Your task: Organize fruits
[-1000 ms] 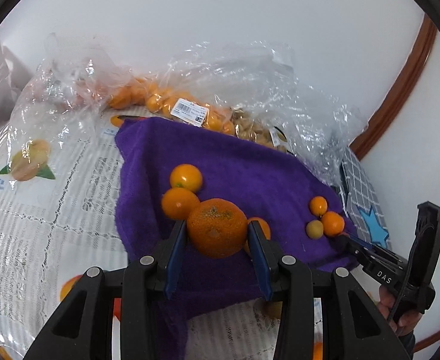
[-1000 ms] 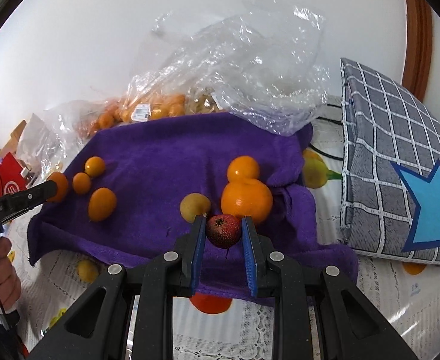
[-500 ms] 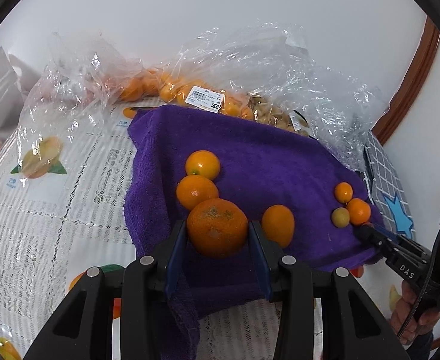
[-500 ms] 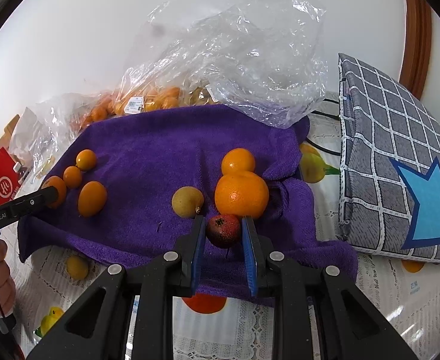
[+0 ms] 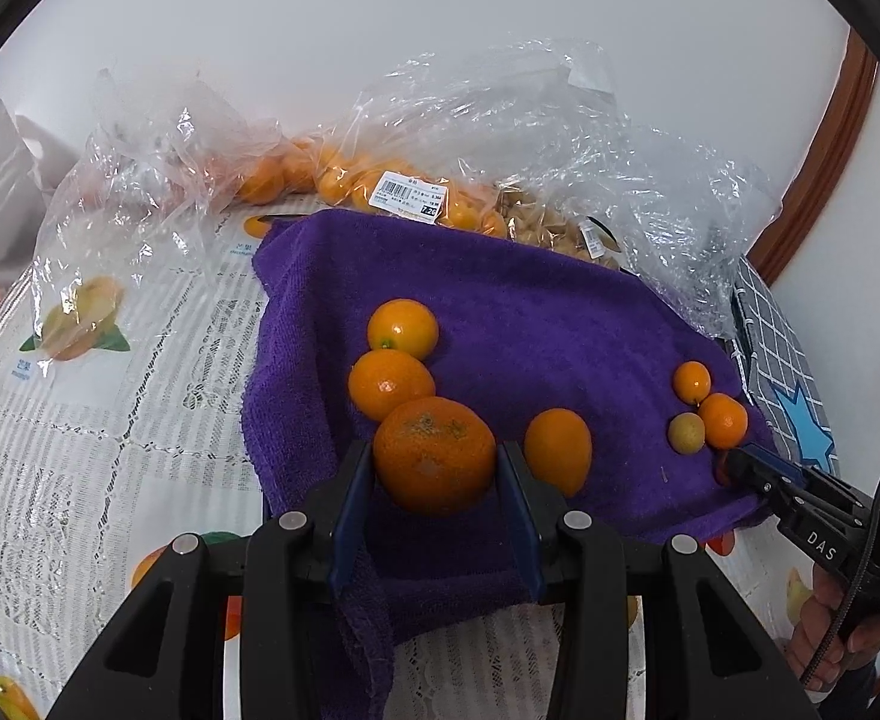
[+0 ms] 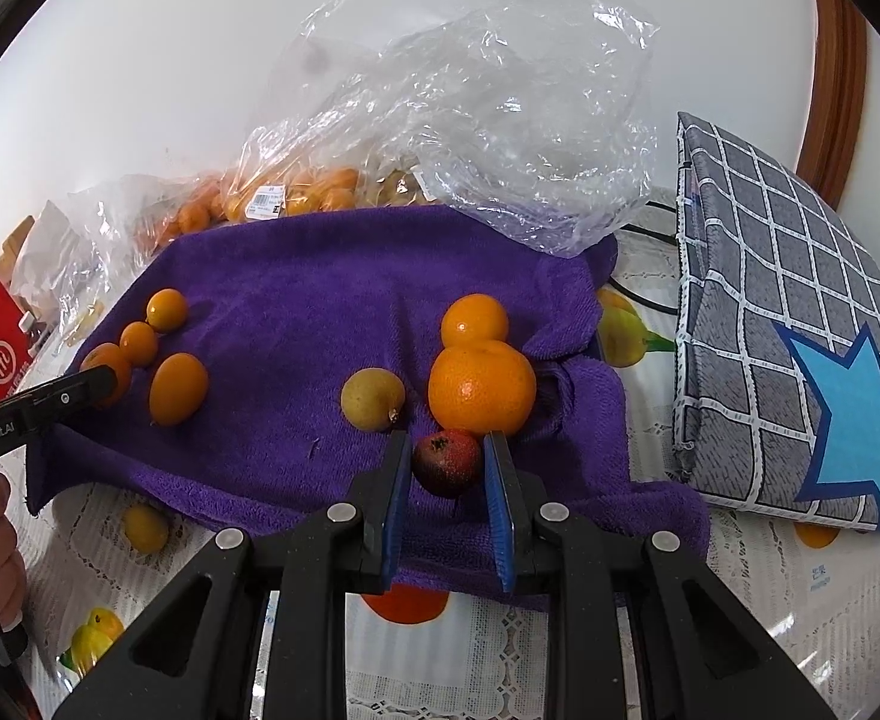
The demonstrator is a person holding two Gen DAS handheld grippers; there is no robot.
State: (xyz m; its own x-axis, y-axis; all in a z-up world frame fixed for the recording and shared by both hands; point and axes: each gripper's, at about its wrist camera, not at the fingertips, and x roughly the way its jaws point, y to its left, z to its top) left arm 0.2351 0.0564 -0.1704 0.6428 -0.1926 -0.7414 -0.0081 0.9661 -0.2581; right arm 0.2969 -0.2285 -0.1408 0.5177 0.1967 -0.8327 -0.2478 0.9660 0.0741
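Since a second ago little has shifted: left gripper (image 5: 434,468) still pinches the big orange (image 5: 434,455), right gripper (image 6: 447,471) the dark red fruit (image 6: 447,463), over the purple towel (image 5: 560,312).

Fruits are lying on a towel (image 6: 296,276) spread over the table (image 5: 80,420). Bags (image 6: 500,120) are sitting behind it against the wall, and a cushion (image 6: 770,300) is lying to its right.

Fuzzy purple terry towel (image 6: 296,276), crinkled glossy clear plastic bags (image 6: 500,120), dimpled waxy orange (image 5: 434,456), lace-patterned worktop cover (image 5: 50,450), matt black plastic fingers (image 6: 389,495).
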